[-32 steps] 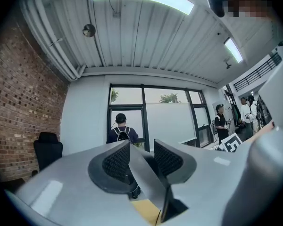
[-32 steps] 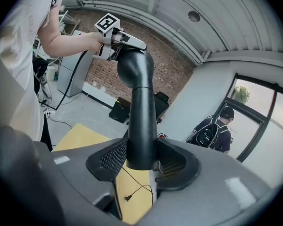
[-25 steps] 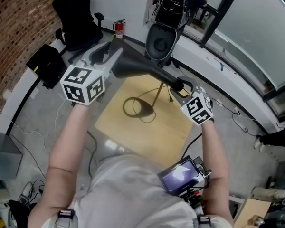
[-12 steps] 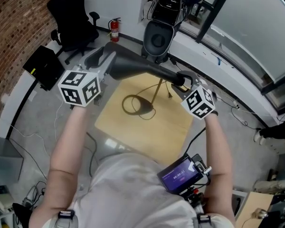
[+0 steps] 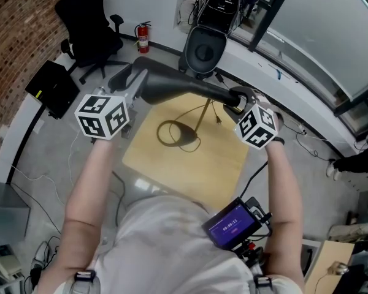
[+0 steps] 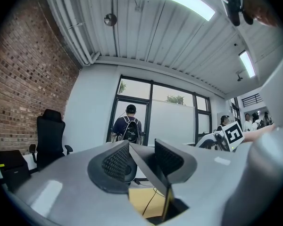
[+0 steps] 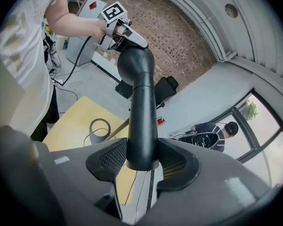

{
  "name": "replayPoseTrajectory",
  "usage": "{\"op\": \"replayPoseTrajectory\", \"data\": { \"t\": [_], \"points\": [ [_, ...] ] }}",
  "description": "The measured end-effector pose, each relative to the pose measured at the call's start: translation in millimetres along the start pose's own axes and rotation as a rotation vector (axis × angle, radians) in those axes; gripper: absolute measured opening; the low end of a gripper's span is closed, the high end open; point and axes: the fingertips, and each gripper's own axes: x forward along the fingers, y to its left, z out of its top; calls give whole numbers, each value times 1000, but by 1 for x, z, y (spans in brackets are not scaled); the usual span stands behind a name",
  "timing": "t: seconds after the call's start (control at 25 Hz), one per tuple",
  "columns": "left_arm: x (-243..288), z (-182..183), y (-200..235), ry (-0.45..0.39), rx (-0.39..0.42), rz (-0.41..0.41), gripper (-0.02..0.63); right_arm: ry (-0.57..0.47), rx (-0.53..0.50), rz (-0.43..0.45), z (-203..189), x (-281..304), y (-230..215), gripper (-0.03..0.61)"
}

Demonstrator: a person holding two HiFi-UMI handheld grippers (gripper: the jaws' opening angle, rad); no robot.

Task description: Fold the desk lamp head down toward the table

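Observation:
The desk lamp's long black head [image 5: 178, 87] spans between my two grippers, above a small wooden table [image 5: 202, 170]. My left gripper [image 5: 138, 81] is shut on the thin rim [image 6: 147, 172] of its wide end. My right gripper [image 5: 236, 100] is shut on the narrow end, and the black tube [image 7: 140, 102] sits between its pads [image 7: 117, 157]. A gold stem [image 5: 202, 118] slants down to the ring-shaped base [image 5: 175, 135], which rests on the table with a cord looped around it. In the right gripper view the left gripper [image 7: 118, 27] shows at the head's far end.
The table stands on a grey floor with loose cables. Behind it are a black office chair [image 5: 86, 17], a fire extinguisher [image 5: 142, 38], a flat black case [image 5: 49, 87] and a dark machine [image 5: 205, 48]. A person with a backpack [image 6: 129, 126] stands by the window.
My left gripper has sunk a little with the wide end of the lamp head. My right gripper has kept its place and rolled slightly on the narrow end.

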Motion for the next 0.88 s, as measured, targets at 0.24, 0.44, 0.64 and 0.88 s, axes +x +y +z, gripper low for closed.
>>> {"op": "replayPoseTrajectory", "data": {
  "t": [0.24,0.44,0.64,0.88],
  "points": [
    [-2,-6,4,-5,-20,-6,170,48,-23,-4,1,-1,-1,218],
    [-1,-9,6,0,-23,-13,172,66,-30,-5,2,-1,-2,218],
    [-1,-21,9,13,-50,-9,173,78,-62,-13,0,-4,-4,218],
    [0,-36,13,31,-92,-7,175,106,-112,-23,1,-8,-10,218]
  ]
}}
